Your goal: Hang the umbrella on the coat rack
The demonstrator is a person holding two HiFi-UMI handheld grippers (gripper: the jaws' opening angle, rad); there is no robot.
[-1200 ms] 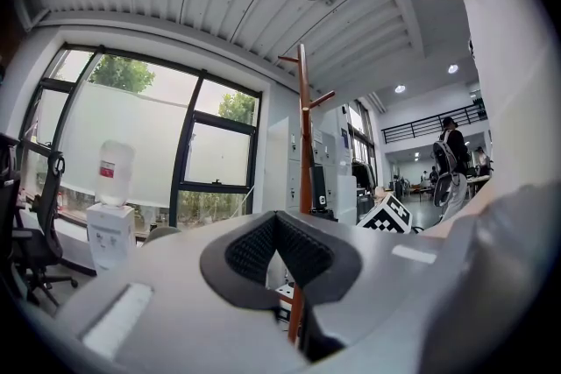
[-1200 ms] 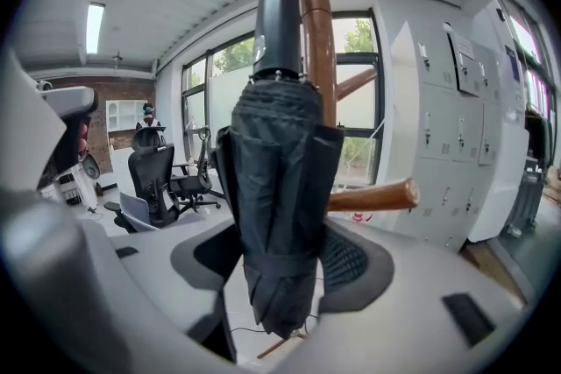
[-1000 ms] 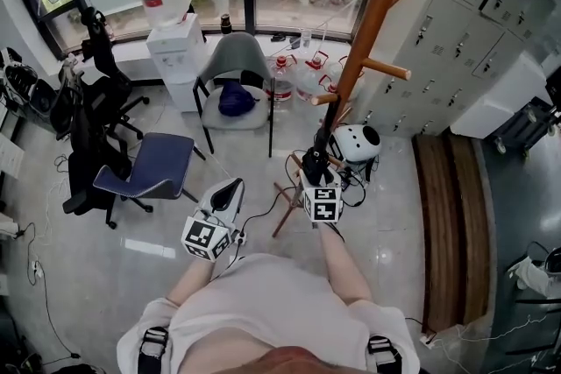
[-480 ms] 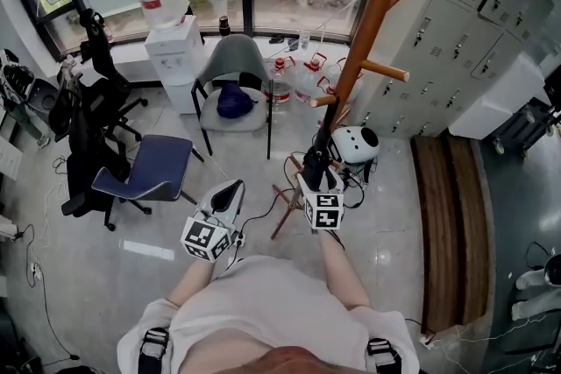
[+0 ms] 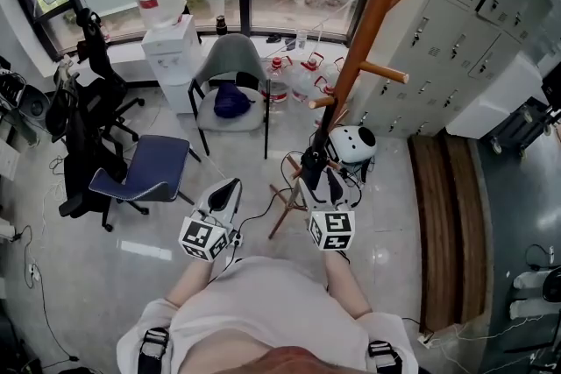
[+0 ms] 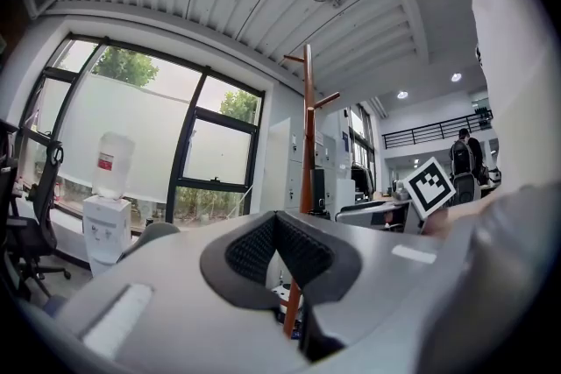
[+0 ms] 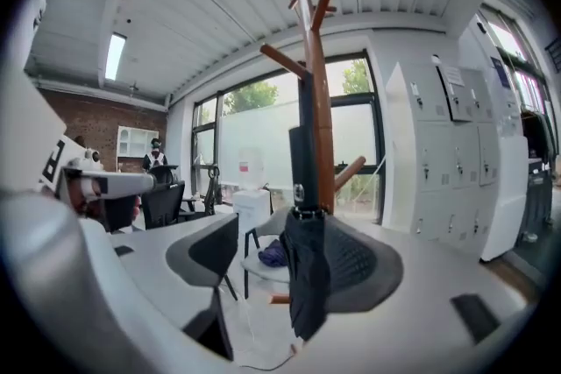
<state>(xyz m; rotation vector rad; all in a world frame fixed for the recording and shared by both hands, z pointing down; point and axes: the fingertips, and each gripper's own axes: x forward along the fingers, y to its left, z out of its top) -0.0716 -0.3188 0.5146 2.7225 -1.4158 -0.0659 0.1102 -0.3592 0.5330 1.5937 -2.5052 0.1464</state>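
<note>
Black umbrella [image 7: 307, 263]: it hangs down the front of the coat rack [image 7: 323, 101], folded up, close against the brown pole. I cannot see which peg holds it.
Right gripper [image 7: 289, 258]: its jaws stand wide apart. The umbrella shows between them, but the pads do not squeeze it. The cloth is very near one pad; I cannot tell if it touches.
Left gripper [image 6: 277, 228]: its jaws are pressed together with nothing in them. It waits low and off to the side.
Step now: I think this is the letting-go part, and the job looks almost done.
How to do it well: pull the right gripper straight back with the jaws wide, so no pad snags the cloth. Go slow. Watch that the umbrella does not swing or slip off. Keep the left gripper out of the way.
Floor [image 5: 123, 276]: grey, shiny tiles with wires [image 5: 259, 219] lying on them.
Room: a blue chair [image 5: 149, 166] and a grey chair [image 5: 230, 66] stand near a big window [image 5: 302, 0]. A water cooler [image 5: 166, 48] is beside the grey chair. Grey lockers [image 5: 456, 39] line the wall next to the rack. A white round thing [image 5: 355, 143] sits by the rack's foot.
</note>
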